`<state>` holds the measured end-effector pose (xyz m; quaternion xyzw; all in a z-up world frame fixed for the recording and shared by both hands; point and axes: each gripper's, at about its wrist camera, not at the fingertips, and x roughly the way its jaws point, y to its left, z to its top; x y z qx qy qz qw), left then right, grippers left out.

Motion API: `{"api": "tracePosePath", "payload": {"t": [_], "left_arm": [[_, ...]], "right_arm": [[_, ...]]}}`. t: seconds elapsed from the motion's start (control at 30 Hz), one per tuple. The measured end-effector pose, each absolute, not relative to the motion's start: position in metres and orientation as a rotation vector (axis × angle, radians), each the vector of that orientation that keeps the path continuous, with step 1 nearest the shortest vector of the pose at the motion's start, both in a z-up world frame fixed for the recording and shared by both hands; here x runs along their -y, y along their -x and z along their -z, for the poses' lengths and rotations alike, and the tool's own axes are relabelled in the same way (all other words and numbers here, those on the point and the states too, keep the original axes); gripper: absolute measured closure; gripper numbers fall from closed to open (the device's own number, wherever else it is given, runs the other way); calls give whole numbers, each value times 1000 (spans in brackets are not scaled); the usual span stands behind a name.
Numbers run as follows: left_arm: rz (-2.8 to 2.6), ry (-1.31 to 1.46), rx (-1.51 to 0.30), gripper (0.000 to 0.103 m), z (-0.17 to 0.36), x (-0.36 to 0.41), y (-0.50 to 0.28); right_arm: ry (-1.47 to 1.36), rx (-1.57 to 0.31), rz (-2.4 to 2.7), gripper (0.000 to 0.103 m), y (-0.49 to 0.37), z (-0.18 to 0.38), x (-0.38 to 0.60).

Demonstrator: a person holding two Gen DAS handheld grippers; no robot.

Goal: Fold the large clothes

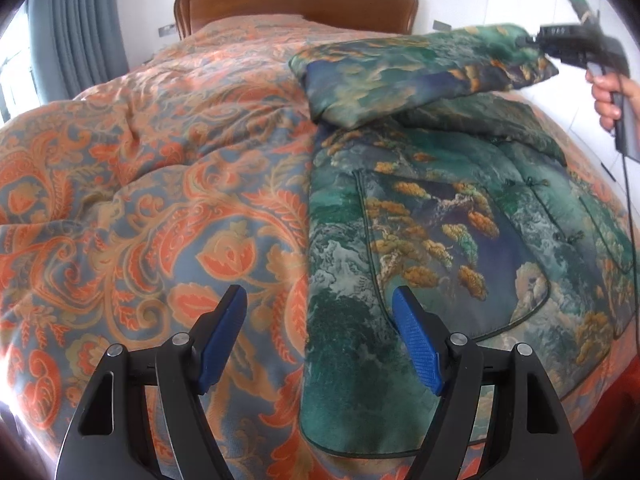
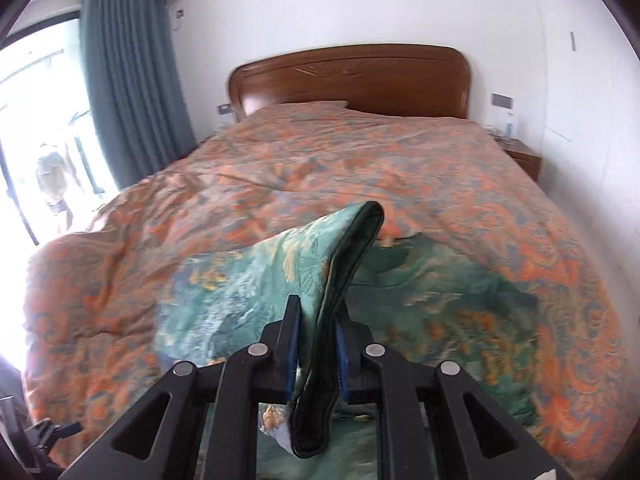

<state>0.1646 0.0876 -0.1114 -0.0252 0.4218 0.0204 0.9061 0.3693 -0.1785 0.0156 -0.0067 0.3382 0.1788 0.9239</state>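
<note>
— Where's the jacket [image 1: 440, 240] now?

— Flat on the bed [image 1: 140, 180], toward the foot end, well away from the headboard [image 1: 296, 4]. Its body lies spread on the quilt; one sleeve [image 1: 420, 68] is lifted off it on the headboard side.

— Who's holding the sleeve?

— My right tool [image 2: 316, 344]. Its fingers are pressed together on the dark-edged cuff [image 2: 352, 264], and the cuff stands up between them. The sleeve hangs in the air from that pinch, with its fold end resting on the jacket's shoulder.

— And your left tool [image 1: 318, 316]?

— Spread wide, pinching nothing. It hovers just over the jacket's near edge, far from the headboard, one finger above the quilt and one above the green cloth.

— So which step is this?

— I'd judge the sleeve fold, early in the job; the body isn't folded yet.

— What does the next move need?

— Carry the cuff across the jacket's front, lay the sleeve flat and straight, then let go. The left could press down on the body so the slippery cloth doesn't drag along.
</note>
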Motion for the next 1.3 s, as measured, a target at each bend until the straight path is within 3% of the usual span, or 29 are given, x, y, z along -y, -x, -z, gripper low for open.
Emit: {"api": "tracePosePath", "payload": {"t": [0.3,0.47,0.57,0.77,0.93,1.07,1.2,1.3], "left_arm": [[-32,14,-909,26,110,-77,-177],[15,-45,-866,22,77,-69,-202],[47,-42,-834,17,54,-61,-242],[96,12,-883,17,55,-49,-353],[-64,118,-1079,24,122,-73,-425],[-70,201,-1164,20,166,-86,-437],[-73,191,-1134,23,138,-90,-428],[-69,205,-1000,25,93,-97,-418]], "right_arm": [[-50,-862,-198,88,-426,98,233],[-97,-970,-172,87,-443,154,237],[-164,-985,-184,85,-443,161,244],[-194,-991,-210,81,-444,166,251],[-231,-992,-221,81,-444,169,256],[-239,-998,-233,78,-448,173,254],[-231,-1001,-229,78,-450,176,253],[-246,-1002,-236,78,-450,176,255]]}}
